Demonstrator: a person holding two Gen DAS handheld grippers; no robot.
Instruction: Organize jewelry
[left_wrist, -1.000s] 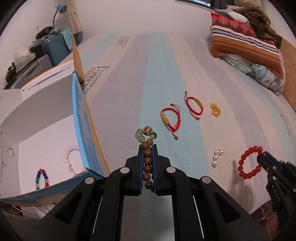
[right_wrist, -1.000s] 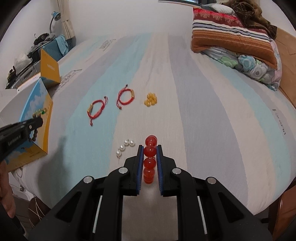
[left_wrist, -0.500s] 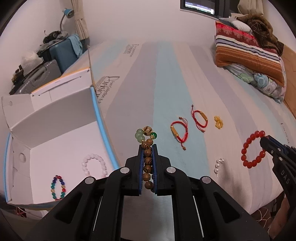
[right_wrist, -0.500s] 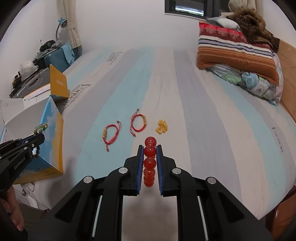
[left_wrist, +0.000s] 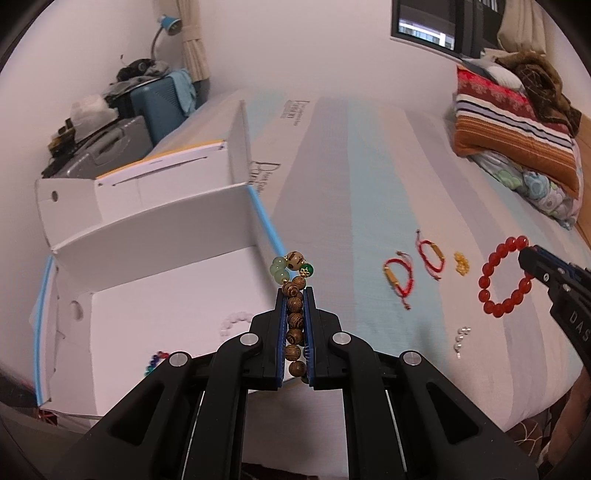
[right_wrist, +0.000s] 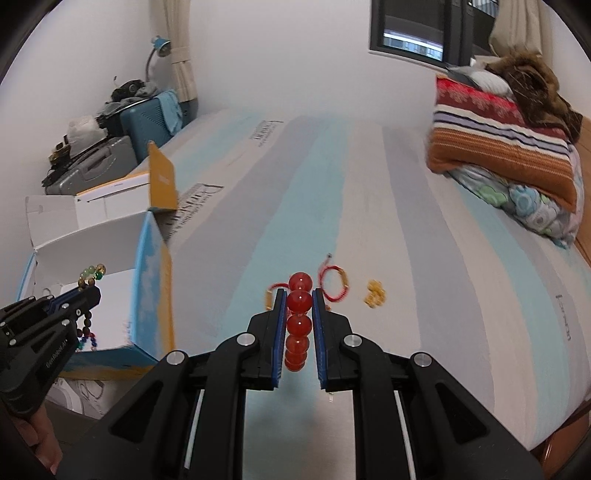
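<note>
Bracelets in the box (left_wrist: 155, 258) are half hiding behind our left gripper (left_wrist: 294, 295), which is clamping wooden beads (left_wrist: 294, 321), while our right gripper (right_wrist: 299, 295) is pinching red beads (right_wrist: 298, 325).

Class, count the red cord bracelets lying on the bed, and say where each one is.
2. One red cord bracelet lies left; the second red cord bracelet lies right, beside the yellow beads. Both on the bed.

The open box (left_wrist: 155, 295) at lower left has its raised flap (left_wrist: 236, 144) at the back, its top open. At right, two red cord bracelets (left_wrist: 413, 269) and pearls (left_wrist: 461, 338) dot the mattress (left_wrist: 351, 184); the middle stripes lie bare.
</note>
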